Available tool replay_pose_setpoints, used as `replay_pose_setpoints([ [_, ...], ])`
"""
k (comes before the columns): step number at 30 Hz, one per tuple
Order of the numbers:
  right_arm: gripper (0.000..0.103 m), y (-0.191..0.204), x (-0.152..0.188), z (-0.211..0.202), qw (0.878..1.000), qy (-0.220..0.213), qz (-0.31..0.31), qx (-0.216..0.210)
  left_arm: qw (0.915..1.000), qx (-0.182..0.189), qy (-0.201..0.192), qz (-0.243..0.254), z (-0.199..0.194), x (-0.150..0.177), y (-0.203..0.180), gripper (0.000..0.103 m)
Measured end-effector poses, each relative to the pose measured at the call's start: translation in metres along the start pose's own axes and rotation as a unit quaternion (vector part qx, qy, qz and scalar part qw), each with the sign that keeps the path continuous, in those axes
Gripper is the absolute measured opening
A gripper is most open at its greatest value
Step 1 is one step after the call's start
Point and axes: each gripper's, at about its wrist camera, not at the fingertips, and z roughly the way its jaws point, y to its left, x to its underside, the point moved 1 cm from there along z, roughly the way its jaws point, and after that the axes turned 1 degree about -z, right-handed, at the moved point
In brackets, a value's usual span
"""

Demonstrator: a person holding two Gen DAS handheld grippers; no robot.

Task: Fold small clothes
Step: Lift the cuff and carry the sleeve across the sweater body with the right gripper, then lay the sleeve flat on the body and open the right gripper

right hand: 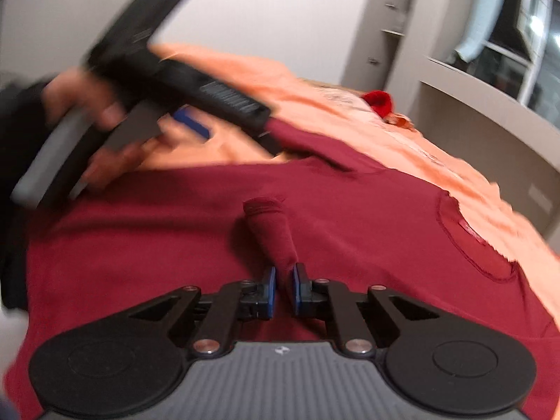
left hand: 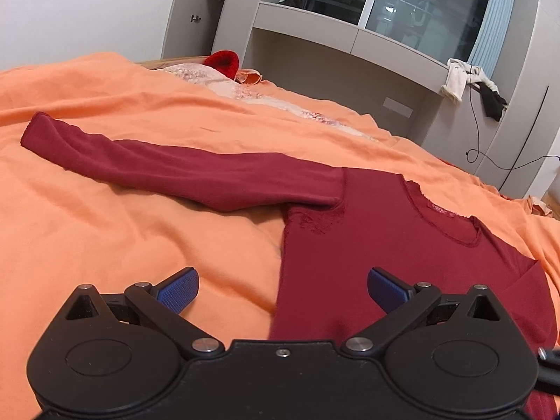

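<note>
Bed (left hand: 105,245) w/ orange cover, bedroom; red top (left hand: 402,262) spread flat on it. Soft, light, limp knit; best taken at cuffs or hem. Right gripper (right hand: 283,287) fingers clenched on sleeve (right hand: 269,231); left gripper (left hand: 282,284) fingers released, over side seam.

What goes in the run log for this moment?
left gripper: open, over shirt edge | right gripper: shut on sleeve | other sleeve: spread on orange bedcover
</note>
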Motion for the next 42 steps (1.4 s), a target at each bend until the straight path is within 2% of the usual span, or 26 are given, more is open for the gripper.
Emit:
replay_pose_setpoints([
  [4,0.008,0.026,0.015,-0.007,0.999,0.019,-0.045,-0.005,0.9999,0.008,0.008,-0.004,0.001,0.003,-0.002,0.102],
  [8,0.005,0.033,0.022,-0.014,1.0,0.012,-0.027,-0.008,0.9994,0.026,0.011,0.018,0.0,0.01,-0.013,0.102],
  [10,0.014,0.028,0.025,-0.022,1.0,0.003,-0.004,-0.003,0.9984,0.035,0.015,0.041,0.001,0.015,-0.021,0.102],
  [12,0.044,0.017,0.031,-0.034,1.0,-0.006,0.029,0.008,0.9965,0.042,0.023,0.069,0.003,0.021,-0.031,0.102],
  [16,0.052,-0.017,0.048,-0.058,0.993,-0.016,0.097,0.062,0.9904,0.046,0.038,0.125,0.006,0.036,-0.049,0.102],
  [17,0.058,-0.028,0.052,-0.061,0.99,-0.016,0.117,0.079,0.9884,0.041,0.037,0.142,0.006,0.04,-0.054,0.102],
  [20,0.066,-0.073,0.067,-0.069,0.968,-0.031,0.204,0.139,0.9841,0.032,0.041,0.17,0.009,0.049,-0.062,0.103],
  [24,0.068,-0.146,0.093,-0.057,0.912,-0.031,0.331,0.241,0.9818,0.026,0.042,0.183,0.01,0.052,-0.065,0.103],
  [26,0.068,-0.176,0.102,-0.047,0.886,-0.022,0.37,0.277,0.9821,0.026,0.043,0.182,0.009,0.052,-0.064,0.103],
  [29,0.071,-0.208,0.111,-0.03,0.87,-0.011,0.39,0.302,0.9828,0.028,0.041,0.178,0.009,0.051,-0.064,0.103],
  [31,0.042,-0.224,0.115,-0.018,0.862,-0.004,0.41,0.298,0.9854,0.027,0.031,0.165,0.009,0.049,-0.062,0.103],
  [32,0.018,-0.228,0.118,-0.016,0.86,-0.004,0.422,0.287,0.9865,0.027,0.029,0.159,0.01,0.049,-0.062,0.103],
  [34,0.01,-0.231,0.13,-0.022,0.851,-0.011,0.441,0.285,0.9874,0.03,0.023,0.153,0.01,0.048,-0.064,0.102],
  [38,0.009,-0.243,0.135,-0.037,0.84,-0.044,0.442,0.312,0.9863,0.043,0.015,0.159,0.008,0.049,-0.068,0.103],
  [42,0.01,-0.244,0.146,-0.026,0.842,-0.015,0.439,0.312,0.9823,0.024,0.03,0.183,0.015,0.054,-0.073,0.103],
])
